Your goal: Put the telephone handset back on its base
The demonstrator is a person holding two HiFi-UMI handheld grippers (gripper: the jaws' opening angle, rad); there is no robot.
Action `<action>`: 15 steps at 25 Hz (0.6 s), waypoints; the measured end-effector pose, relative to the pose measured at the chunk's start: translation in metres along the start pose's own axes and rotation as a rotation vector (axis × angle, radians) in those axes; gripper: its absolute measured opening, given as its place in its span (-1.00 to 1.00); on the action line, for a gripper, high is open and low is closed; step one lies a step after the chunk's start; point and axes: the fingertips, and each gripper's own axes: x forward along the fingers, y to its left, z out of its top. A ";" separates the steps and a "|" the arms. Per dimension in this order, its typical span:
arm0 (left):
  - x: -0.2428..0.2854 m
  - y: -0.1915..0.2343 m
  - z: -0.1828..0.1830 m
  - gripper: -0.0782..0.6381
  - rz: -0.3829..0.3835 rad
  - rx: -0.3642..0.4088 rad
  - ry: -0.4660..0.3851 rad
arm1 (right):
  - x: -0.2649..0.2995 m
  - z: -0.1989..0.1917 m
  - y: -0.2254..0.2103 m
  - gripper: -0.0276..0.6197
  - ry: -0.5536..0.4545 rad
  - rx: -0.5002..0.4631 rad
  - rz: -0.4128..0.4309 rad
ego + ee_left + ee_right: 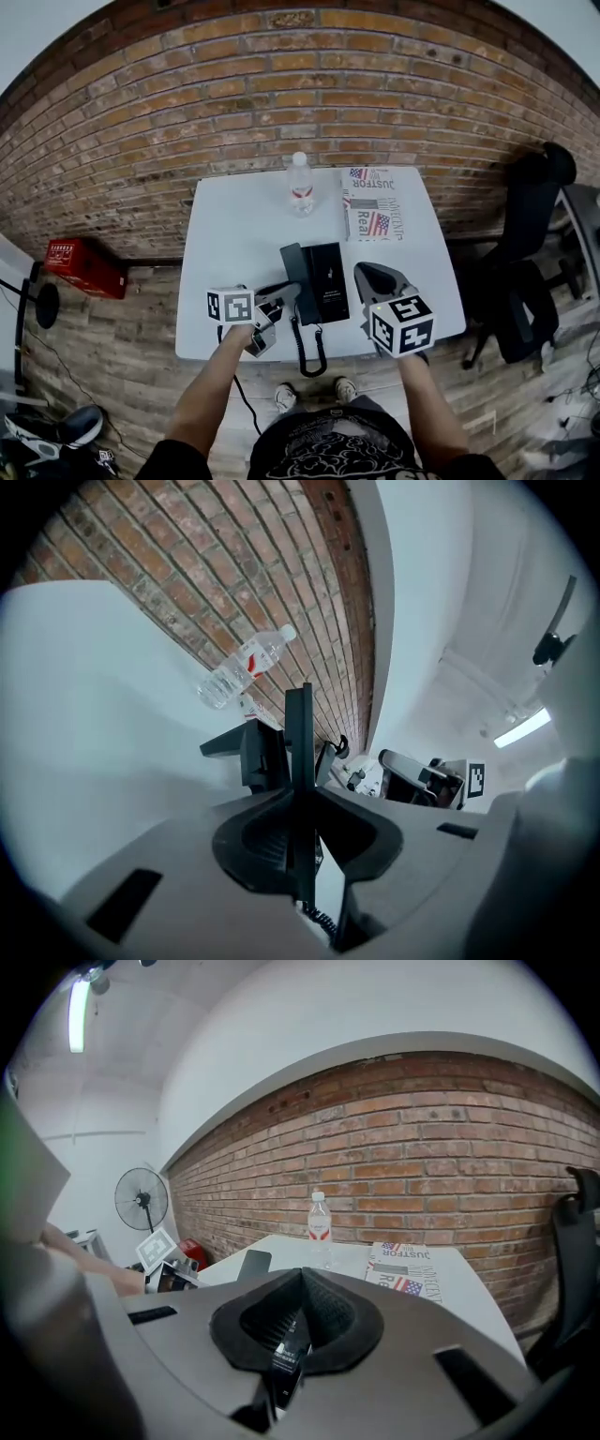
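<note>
A red crate (84,266) sits on the wood floor at 9 o'clock from the white table (230,225), against the brick wall.

The left gripper (274,302) hangs over the table's near edge, at 7 o'clock from the phone. In the left gripper view its claw (302,794) is closed tight on the handset (298,726), which shows edge-on as a thin black slab running up out of the pads. From the head view the handset (292,272) lies lengthwise along the left side of the base (328,281), its near end in the claw. Whether it is seated in the cradle I cannot tell. The coiled cord (314,352) loops off the table's near edge at 6 o'clock from the base.

The base is a black slab near the table's middle. At 12 o'clock from it a clear bottle (300,183) with a red label stands upright near the wall. A folded newspaper (375,204) lies flat at 1 o'clock, just right of the bottle.

The right gripper (361,270) is just beside the base at 3 o'clock, pointing toward 11 o'clock. In the right gripper view its claw (300,1279) is closed, pads meeting, with nothing of the phone between them.

A black chair (530,234) stands at 3 o'clock, beyond the table.
</note>
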 end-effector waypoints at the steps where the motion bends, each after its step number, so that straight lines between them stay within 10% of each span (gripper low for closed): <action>1: 0.001 0.002 0.000 -0.58 -0.015 -0.014 0.007 | 0.000 -0.001 0.000 -0.91 0.002 0.002 -0.008; 15: 0.016 0.019 -0.012 -0.58 -0.155 -0.124 0.154 | 0.002 -0.008 -0.006 -0.91 0.024 0.012 -0.076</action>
